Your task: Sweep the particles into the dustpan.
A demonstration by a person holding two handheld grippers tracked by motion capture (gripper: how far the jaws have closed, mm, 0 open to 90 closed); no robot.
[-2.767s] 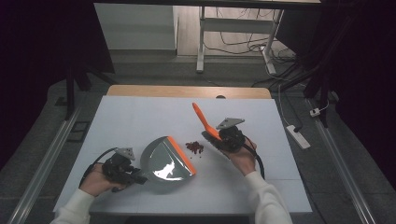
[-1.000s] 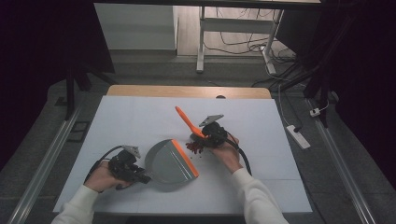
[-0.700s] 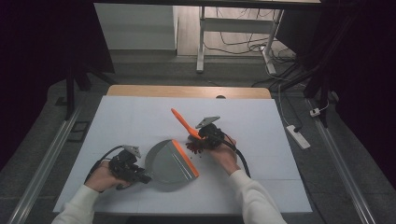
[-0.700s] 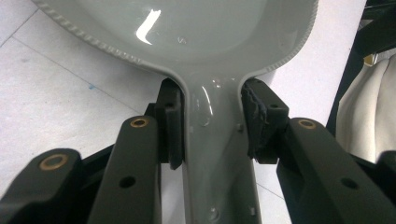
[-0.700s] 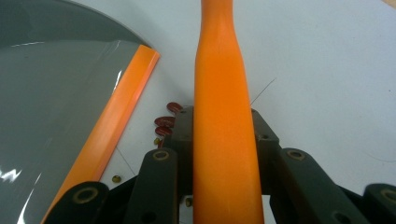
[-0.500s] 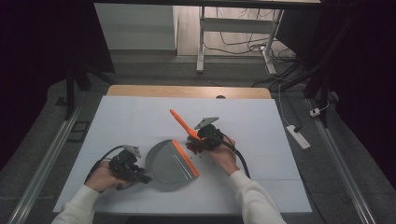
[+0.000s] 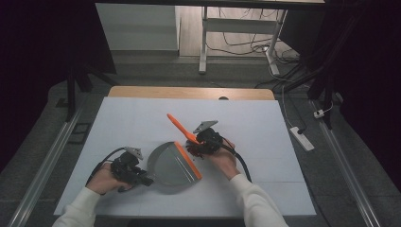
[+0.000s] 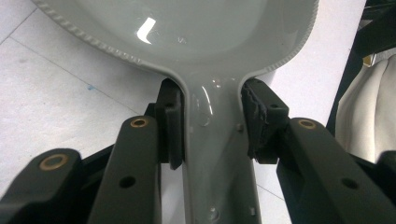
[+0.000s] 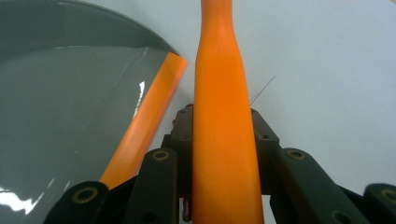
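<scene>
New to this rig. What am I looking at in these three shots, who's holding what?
No robot arm here: a person at a table holds a handheld two-finger gripper in each hand.

The high view looks down from above the person's side. On the white table lies a grey dustpan with an orange lip. The left gripper is shut on the dustpan's handle; the right gripper is shut on an orange brush handle, right beside the lip. Some small dark bits lie under it; I can't tell what they are.

The other two shots come from cameras riding on each gripper, looking along its black fingers: one shows the grey handle clamped, the other the orange one.
</scene>
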